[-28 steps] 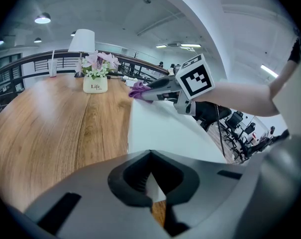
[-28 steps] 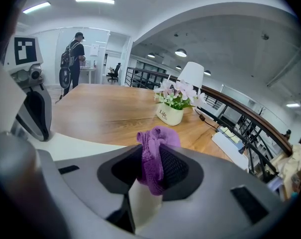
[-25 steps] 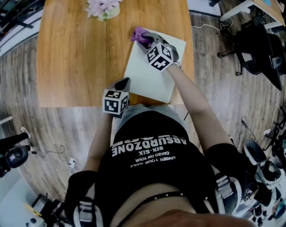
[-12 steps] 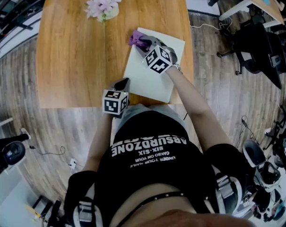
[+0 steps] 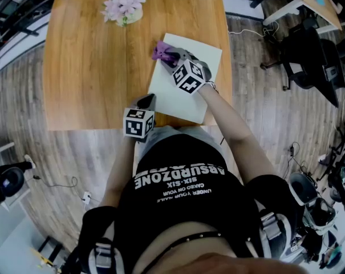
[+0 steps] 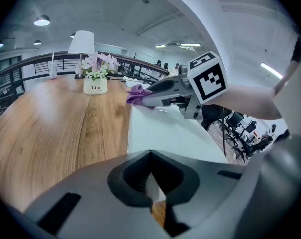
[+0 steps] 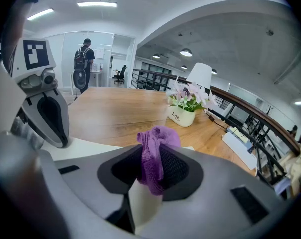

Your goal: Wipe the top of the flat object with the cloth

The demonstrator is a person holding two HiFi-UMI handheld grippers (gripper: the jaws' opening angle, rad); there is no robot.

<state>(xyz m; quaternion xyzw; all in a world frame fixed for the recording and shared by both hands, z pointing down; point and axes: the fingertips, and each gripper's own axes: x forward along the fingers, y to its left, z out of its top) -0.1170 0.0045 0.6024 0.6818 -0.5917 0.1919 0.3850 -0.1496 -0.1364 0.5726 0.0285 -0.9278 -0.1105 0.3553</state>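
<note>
A white flat board (image 5: pixel 186 87) lies on the right part of the wooden table (image 5: pixel 92 67). My right gripper (image 5: pixel 167 57) is shut on a purple cloth (image 5: pixel 159 51) and holds it down on the board's far left corner. In the right gripper view the cloth (image 7: pixel 156 153) is bunched between the jaws, above the board (image 7: pixel 85 146). My left gripper (image 5: pixel 148 101) rests at the board's near left corner. Its jaws meet, with nothing seen between them, and the board (image 6: pixel 160 133) stretches ahead. From there the cloth (image 6: pixel 136 90) shows under the right gripper (image 6: pixel 145 97).
A small white pot of pink flowers (image 5: pixel 125 5) stands at the table's far side, left of the board. A white lamp (image 6: pixel 82 41) and a cup stand farther back. Office chairs (image 5: pixel 309 56) are on the floor to the right. A person with a backpack (image 7: pixel 82 63) stands far off.
The right gripper has slid the cloth a little to the left along the far part of the board. The left gripper has stayed put.
</note>
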